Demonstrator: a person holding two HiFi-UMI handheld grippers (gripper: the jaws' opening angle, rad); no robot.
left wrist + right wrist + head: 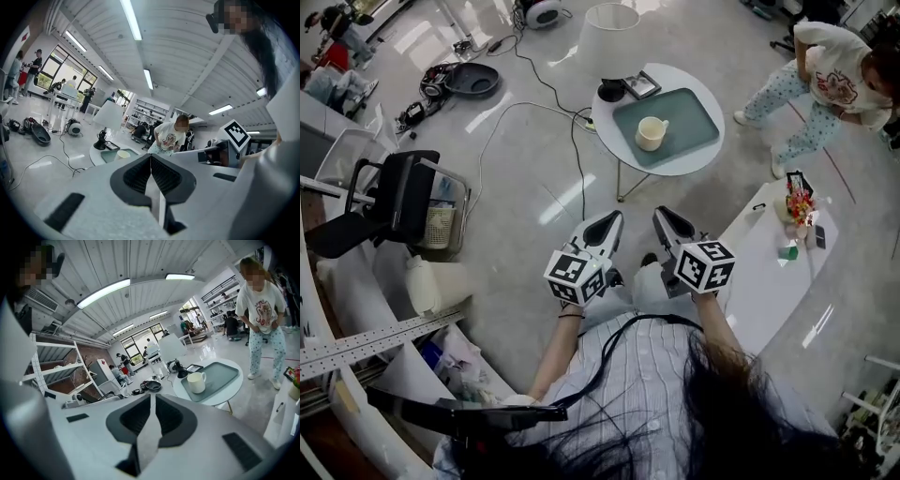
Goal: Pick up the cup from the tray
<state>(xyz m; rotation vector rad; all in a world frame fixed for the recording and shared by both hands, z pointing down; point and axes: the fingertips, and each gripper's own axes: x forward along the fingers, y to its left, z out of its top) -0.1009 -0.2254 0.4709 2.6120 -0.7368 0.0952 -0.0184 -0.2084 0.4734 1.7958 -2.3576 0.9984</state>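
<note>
We hold our left tongs (607, 223) and our right tongs (667, 219) side by side in front of us, close together but not touching. Both pairs are shut tight, tip against tip, and nothing is between them. They hang over the shiny grey floor (534, 244).

The cup (652, 133) is well ahead of the tongs, about in line with the gap between them. It is cream and stands upright, and its handle points to the right. It sits on a green tray (694, 117), near the tray's left end. The tray lies on a small round bench (619, 145).

Past the cup, at the far edge of the round bench, we see a lamp (609, 37) with a white shade and a dark picture frame (642, 84). A black cable (539, 80) runs over the floor to the left of it.

Just to the right of the right tongs is a long white bench (769, 272) with flowers (799, 202) on it. Far ahead on the right stands a person (825, 70) in spotted trousers. Well to the left of the left tongs is a black chair (398, 197).
</note>
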